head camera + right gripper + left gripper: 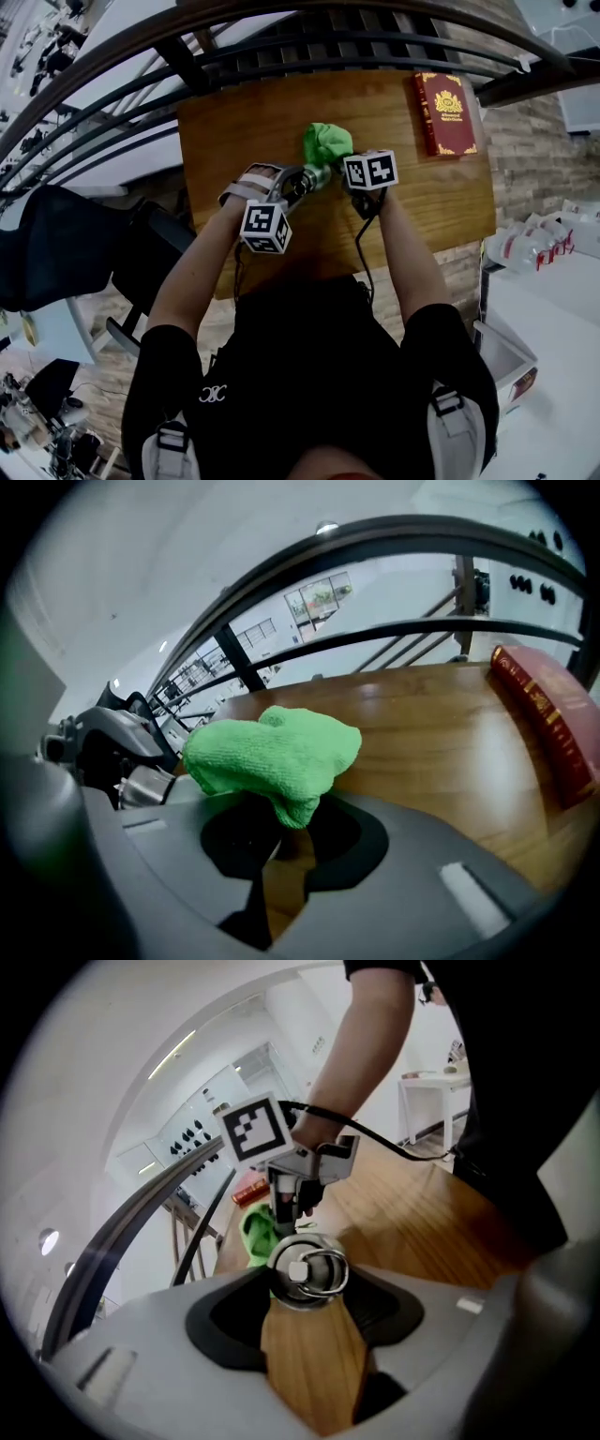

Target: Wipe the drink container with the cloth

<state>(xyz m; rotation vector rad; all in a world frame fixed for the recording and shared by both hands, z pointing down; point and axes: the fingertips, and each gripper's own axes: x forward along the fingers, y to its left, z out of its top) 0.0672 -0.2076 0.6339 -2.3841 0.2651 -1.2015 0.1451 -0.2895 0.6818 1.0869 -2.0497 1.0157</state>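
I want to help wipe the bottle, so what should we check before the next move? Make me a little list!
1. Green cloth pinched in the right gripper: ok.
2. Steel drink container between the left gripper's jaws: ok, it looks gripped.
3. Cloth touching the container: cannot tell, they are very close.
4. Red book out of the way: ok, it lies off to the right.
5. Lid shut tight: cannot tell.
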